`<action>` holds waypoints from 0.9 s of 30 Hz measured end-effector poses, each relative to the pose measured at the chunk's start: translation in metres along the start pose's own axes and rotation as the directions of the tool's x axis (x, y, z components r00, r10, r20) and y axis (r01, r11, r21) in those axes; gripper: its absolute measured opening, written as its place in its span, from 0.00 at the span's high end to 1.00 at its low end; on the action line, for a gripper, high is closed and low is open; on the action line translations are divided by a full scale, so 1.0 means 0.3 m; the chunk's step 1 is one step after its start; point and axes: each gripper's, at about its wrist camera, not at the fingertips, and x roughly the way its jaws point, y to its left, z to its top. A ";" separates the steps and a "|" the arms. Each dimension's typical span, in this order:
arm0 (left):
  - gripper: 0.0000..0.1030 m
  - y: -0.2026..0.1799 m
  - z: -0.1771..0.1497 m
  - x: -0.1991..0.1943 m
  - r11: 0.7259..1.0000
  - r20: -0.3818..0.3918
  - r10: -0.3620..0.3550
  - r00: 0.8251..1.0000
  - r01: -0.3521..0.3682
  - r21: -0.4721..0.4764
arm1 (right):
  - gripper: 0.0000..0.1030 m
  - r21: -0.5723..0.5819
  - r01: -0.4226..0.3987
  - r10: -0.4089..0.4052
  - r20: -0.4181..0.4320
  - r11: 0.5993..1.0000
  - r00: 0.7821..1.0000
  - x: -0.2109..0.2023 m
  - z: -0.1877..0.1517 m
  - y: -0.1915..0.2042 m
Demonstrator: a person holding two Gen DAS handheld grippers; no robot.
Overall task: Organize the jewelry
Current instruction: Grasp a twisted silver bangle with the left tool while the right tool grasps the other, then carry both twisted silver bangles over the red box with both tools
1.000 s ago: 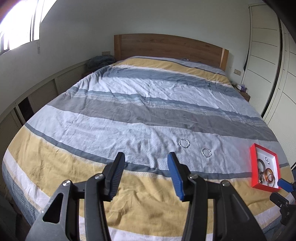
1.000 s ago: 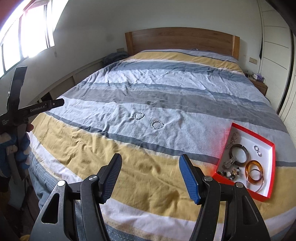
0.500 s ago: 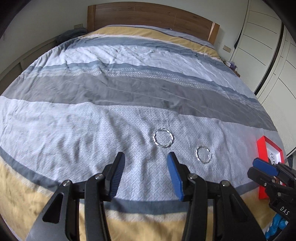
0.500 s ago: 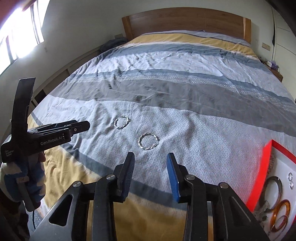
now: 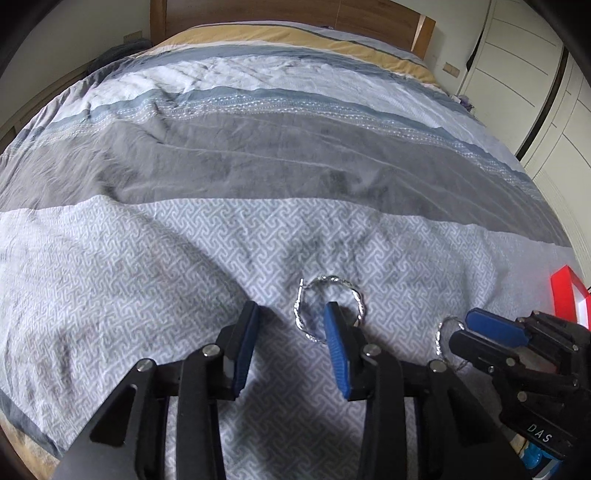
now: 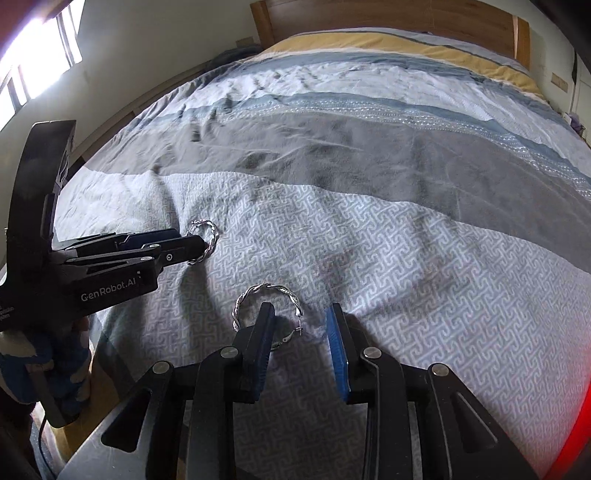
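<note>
Two silver twisted hoop earrings lie on the patterned grey band of the bed cover. In the left wrist view my left gripper (image 5: 291, 317) straddles the left rim of one hoop (image 5: 334, 277); the right finger stands inside the ring. Its jaws are closing, with a gap still showing. In the right wrist view my right gripper (image 6: 299, 317) straddles the right rim of the other hoop (image 6: 266, 287), its left finger inside the ring. Those jaws are closing too and do not press. Each view shows the other gripper (image 5: 469, 328) (image 6: 188, 242) at its hoop (image 5: 438, 334) (image 6: 211, 236).
A red-rimmed tray (image 5: 561, 291) sits on the bed at the right edge and shows as a red blur (image 6: 576, 443) in the right wrist view. The striped duvet (image 5: 295, 155) stretches to a wooden headboard (image 5: 332, 18). White wardrobe doors (image 5: 517, 55) stand on the right.
Both grippers came down and forward over the bed onto the two hoops. Their jaws have narrowed, and each now has one finger inside a ring.
</note>
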 end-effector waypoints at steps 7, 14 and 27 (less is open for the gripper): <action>0.71 -0.032 -0.002 0.032 0.996 0.019 0.064 0.998 -0.065 0.053 | 0.73 -0.038 0.003 -0.003 -0.013 0.999 1.000 0.057 -0.008 0.008; 0.89 -0.044 0.012 0.031 0.994 0.049 0.095 0.994 -0.098 0.055 | 0.92 -0.045 0.043 -0.043 -0.002 0.998 0.999 0.061 -0.003 0.020; 0.96 -0.078 -0.032 -0.155 0.996 0.083 0.065 0.994 -0.070 0.048 | 0.93 0.073 0.047 -0.052 0.071 0.996 0.996 -0.154 -0.052 0.012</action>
